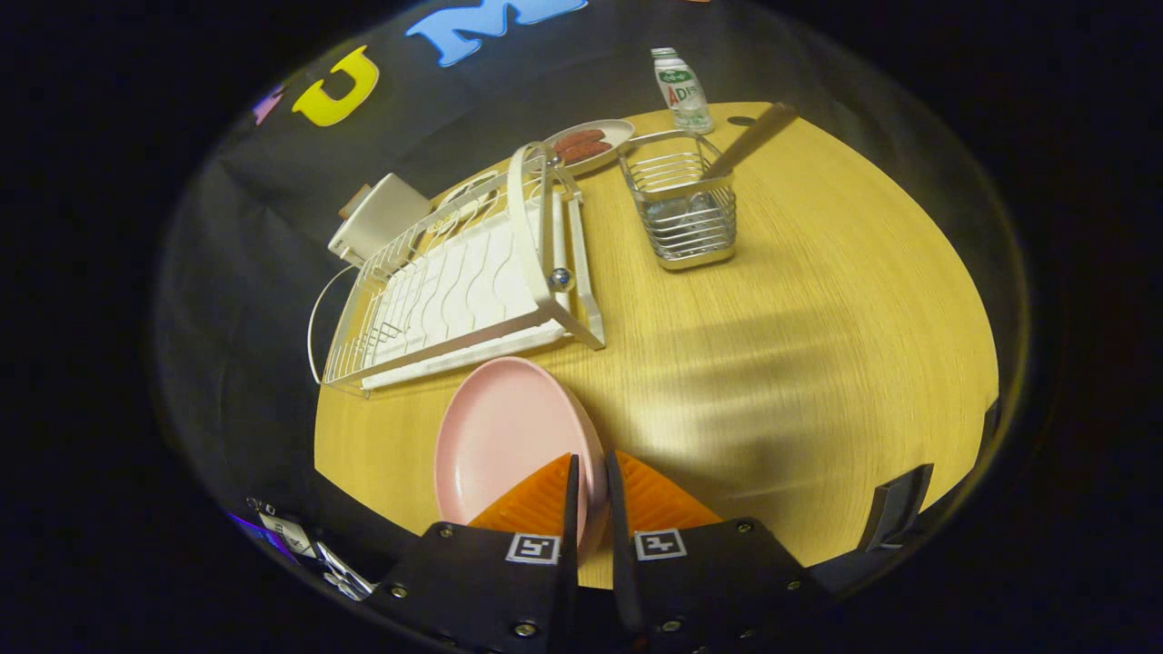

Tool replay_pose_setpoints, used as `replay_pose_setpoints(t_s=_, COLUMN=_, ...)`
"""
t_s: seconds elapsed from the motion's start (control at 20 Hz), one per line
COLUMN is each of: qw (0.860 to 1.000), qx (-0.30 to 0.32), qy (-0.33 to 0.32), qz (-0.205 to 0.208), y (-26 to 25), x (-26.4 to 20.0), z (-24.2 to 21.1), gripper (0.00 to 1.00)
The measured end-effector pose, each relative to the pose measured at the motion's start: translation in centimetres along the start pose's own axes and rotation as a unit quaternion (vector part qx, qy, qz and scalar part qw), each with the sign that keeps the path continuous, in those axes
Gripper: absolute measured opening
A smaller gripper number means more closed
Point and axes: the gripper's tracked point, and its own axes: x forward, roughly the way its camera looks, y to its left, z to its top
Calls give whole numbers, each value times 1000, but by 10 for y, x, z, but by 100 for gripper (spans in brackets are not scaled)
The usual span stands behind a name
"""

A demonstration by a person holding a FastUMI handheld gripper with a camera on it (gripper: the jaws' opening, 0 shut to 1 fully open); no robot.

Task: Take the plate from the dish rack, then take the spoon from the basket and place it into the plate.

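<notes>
While tilted, fingers pinch plate rim

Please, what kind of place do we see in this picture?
Probably a mock kitchen table in a recording booth. A dish rack, a wire basket holding a spoon and a bottle stand on a wooden table. The gripper is shut on a pink plate.

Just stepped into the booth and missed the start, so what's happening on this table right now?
A handheld gripper is shut on the rim of a pink plate, holding it over the wooden table just in front of the white dish rack. The plate is already out of the rack. Beyond, the spoon stands in the wire basket, not yet taken. A small dish of sausages and a bottle sit further back.
</notes>
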Motion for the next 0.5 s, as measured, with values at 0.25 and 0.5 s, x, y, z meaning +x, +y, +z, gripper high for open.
replay_pose_setpoints(t_s=0.25, qw=999, qx=7, qy=-43, qz=-5, y=-16, x=-10, z=15, gripper=17)
replay_pose_setpoints(t_s=0.5, qw=993, qx=-49, qy=-109, qz=-25, y=-24, x=-36, z=38, gripper=17)
